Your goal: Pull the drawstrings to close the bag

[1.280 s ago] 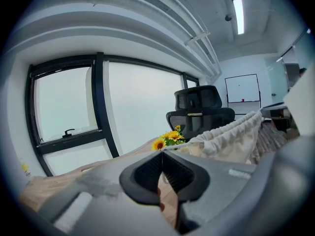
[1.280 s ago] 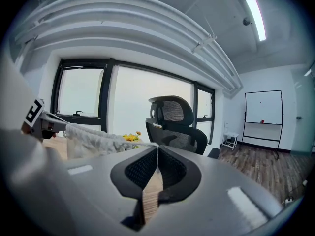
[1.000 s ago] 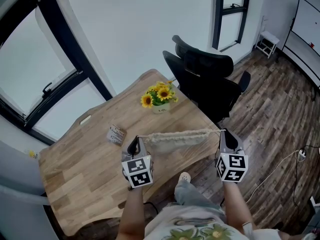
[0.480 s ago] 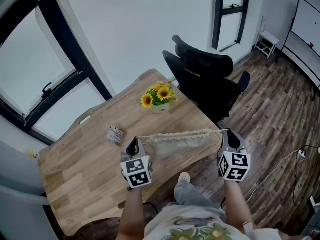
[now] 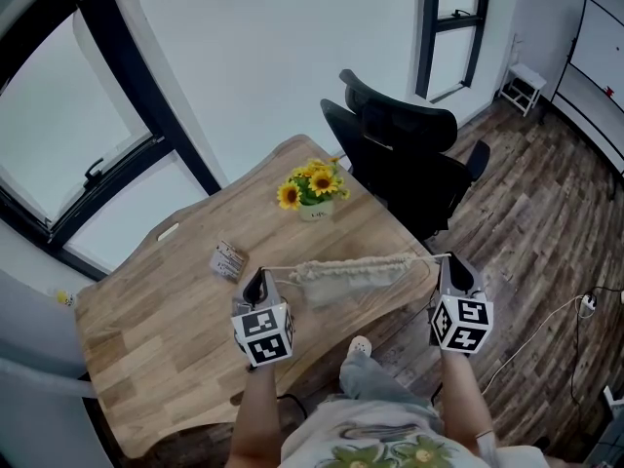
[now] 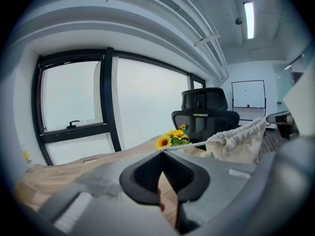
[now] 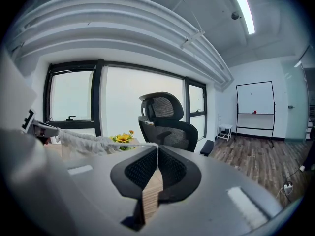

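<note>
fingers of the left gripper are pinched shut on the left drawstring. fingers of the right gripper are clamped on the right drawstring. the bag is strung between them over the near edge of the table; cannot tell if it touches the wood. its gathered mouth runs 9 to 3 o'clock in the head view. the bag lies at 3 o'clock from the left fingers and 9 o'clock from the right, both hands about equally near. both cords look taut and near level. judgement: the mouth looks mostly cinched, so any further closing means pulling outward along that same axis, left toward 9, right toward 3. the sunflower pot sits at 12 o'clock, well apart.
</note>
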Tool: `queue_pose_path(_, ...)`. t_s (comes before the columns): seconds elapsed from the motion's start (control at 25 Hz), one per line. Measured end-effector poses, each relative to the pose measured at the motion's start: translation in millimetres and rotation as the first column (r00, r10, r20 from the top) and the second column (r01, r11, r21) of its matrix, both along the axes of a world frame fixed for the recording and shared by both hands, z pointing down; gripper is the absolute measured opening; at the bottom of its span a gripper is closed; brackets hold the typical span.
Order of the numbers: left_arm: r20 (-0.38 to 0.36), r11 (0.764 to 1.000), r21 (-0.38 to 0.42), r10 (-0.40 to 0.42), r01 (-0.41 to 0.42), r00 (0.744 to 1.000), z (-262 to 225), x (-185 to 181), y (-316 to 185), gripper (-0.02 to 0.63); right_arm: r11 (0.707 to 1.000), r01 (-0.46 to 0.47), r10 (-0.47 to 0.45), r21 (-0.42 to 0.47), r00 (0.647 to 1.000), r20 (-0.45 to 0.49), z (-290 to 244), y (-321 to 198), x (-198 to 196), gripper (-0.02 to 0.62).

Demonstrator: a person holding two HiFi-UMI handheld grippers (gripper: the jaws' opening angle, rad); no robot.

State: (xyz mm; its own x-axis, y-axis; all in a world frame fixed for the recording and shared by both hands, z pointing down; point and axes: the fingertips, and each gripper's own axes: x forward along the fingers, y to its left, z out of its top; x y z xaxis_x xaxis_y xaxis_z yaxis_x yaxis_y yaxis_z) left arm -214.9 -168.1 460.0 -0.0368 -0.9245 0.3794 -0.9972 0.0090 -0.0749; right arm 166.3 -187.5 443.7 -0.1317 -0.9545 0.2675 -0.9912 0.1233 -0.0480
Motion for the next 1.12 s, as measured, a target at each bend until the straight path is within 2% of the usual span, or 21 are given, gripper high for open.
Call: queue_pose_path(1.12,-0.027,0.997,-0.022,-0.072,0.071,0.997,9,-16,1,0.008,0.996,-0.091,0.092,-0.021,0.993,0.076,11,4,45,0.008)
